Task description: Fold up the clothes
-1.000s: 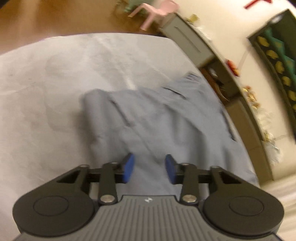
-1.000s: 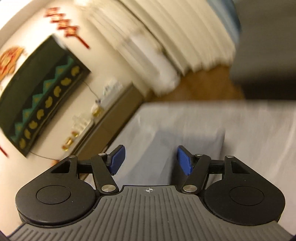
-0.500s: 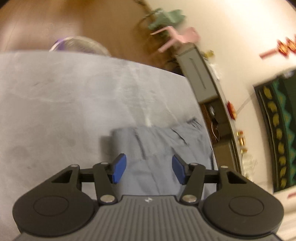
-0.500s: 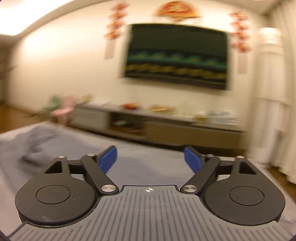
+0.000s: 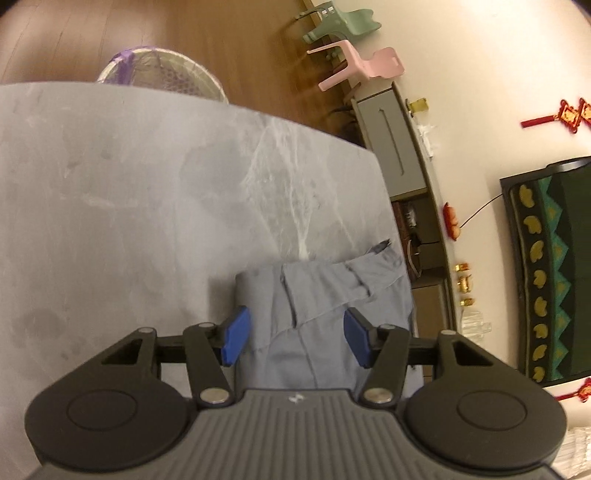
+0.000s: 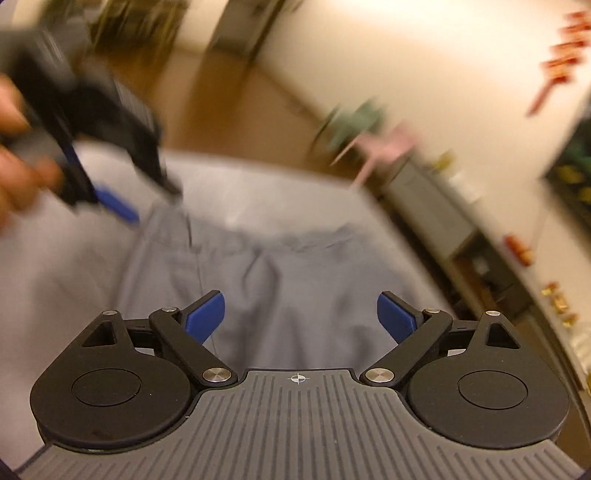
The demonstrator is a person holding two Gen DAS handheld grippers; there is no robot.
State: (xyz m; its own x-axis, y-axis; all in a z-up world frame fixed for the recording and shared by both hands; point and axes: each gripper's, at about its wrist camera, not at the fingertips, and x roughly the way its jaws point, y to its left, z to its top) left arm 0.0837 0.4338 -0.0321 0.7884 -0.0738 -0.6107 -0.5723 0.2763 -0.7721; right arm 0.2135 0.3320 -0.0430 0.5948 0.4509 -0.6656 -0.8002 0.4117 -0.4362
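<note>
Left wrist view: left gripper (image 5: 293,339) fingers spread, nothing between the blue pads (image 5: 235,335). It hangs above the near part of a grey-blue garment (image 5: 321,314), not touching it as far as can be told. The garment lies partly folded on a grey table (image 5: 129,203), close to the table's right edge; one folded layer crosses on top, and a darker end (image 5: 382,248) points toward the far right edge. The rest of the table is bare, with pale streaks.

Past the table: a round mesh basket (image 5: 162,72) on the wooden floor (image 5: 229,40), then a pink chair (image 5: 360,66) and a green chair (image 5: 341,27) by the wall. A low grey cabinet (image 5: 391,144) runs along the wall at right.

Right wrist view, motion-blurred: right gripper (image 6: 300,314) fingers spread wide, empty, above the same garment (image 6: 288,280), which lies rumpled ahead. Farther, upper left, the left gripper (image 6: 122,192) is held in a hand (image 6: 16,162), with one blue pad just above the garment's far left corner.
</note>
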